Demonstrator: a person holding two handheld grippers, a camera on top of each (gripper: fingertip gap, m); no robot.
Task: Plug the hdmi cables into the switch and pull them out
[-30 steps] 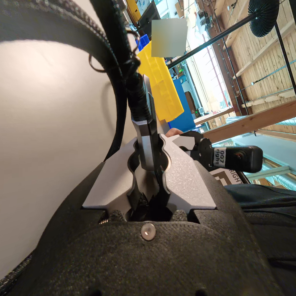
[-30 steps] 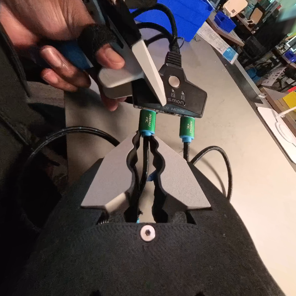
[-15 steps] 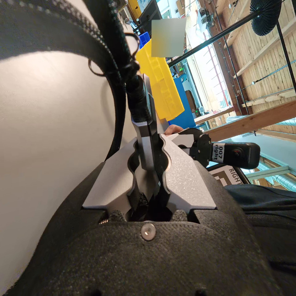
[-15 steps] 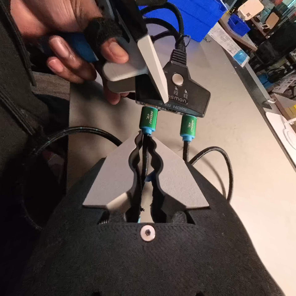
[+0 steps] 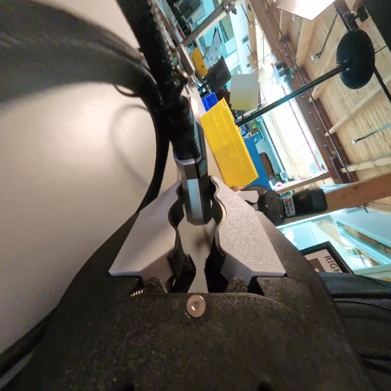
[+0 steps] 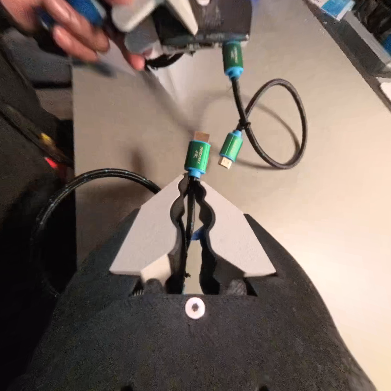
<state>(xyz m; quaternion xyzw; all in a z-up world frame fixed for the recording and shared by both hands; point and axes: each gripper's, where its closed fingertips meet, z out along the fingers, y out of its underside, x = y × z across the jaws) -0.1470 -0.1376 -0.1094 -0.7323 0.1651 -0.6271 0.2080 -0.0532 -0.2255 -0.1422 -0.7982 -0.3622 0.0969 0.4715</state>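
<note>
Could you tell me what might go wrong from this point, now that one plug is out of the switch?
1. The right gripper pinches only the thin cable below the freed plug, so the plug may swivel or slip.
2. The second plug is in the switch, which the left gripper holds by one end; a tug could twist it loose.
3. The loose cable loop could snag.

This looks like a workshop or lab. Beyond the pale grey worktop [image 5: 63, 148] stand a yellow storage bin [image 5: 228, 146] and a blue bin [image 5: 208, 101], with a dark monitor [image 5: 218, 73] behind them. Overhead run bare timber beams [image 5: 357, 190] and plank ceiling [image 5: 349, 101], beside large bright windows [image 5: 296, 135] and a black round fixture [image 5: 355, 58] on a pole.
</note>
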